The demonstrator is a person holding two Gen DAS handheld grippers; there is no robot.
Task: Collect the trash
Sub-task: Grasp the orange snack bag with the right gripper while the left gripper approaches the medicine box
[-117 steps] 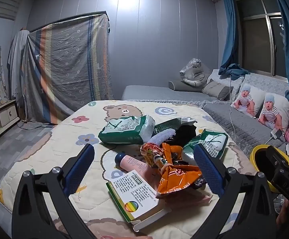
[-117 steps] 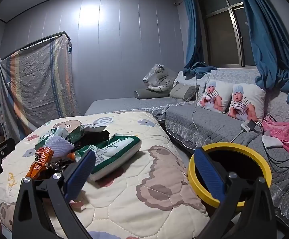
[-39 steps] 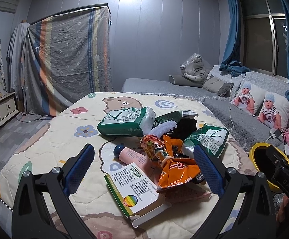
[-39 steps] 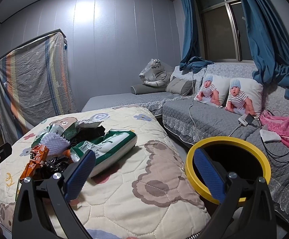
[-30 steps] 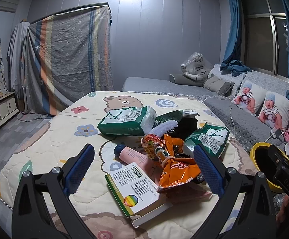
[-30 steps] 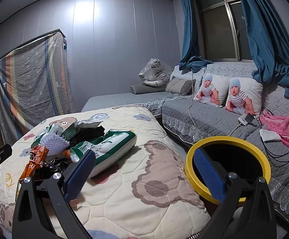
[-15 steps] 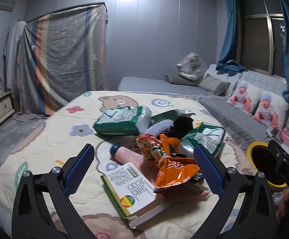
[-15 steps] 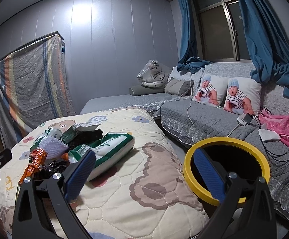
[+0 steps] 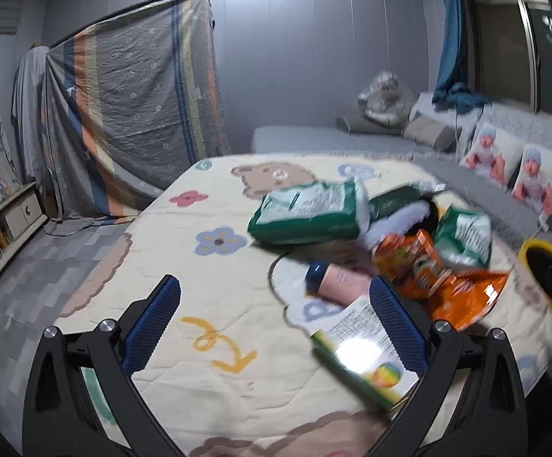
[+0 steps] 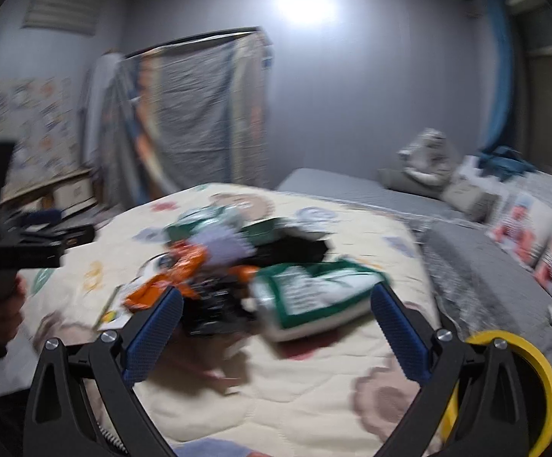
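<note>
Cream cartoon-print quilt (image 9: 215, 297) covers the bed; grey panelled wall behind. Both views motion-blurred.

Trash pile sits on the quilt's right half in the left wrist view: orange snack wrapper (image 9: 447, 285), with a pink bottle (image 9: 339, 276) just beside it on the left, a green-edged booklet (image 9: 367, 358) nearer the camera, one green-white bag (image 9: 308, 213) behind, and a second green-white bag (image 9: 466, 234) at the right. Yellow-rimmed bin (image 9: 546, 278) stands off the bed's right edge.

Left gripper (image 9: 274, 321): fingers spread wide, nothing between them, hovering over bare quilt left of the pile.

Right gripper (image 10: 276, 329): fingers spread wide, empty, aimed at the pile; the second bag lies between them, contact not discernible.

Striped sheet (image 9: 131, 114) hangs at the back left.
</note>
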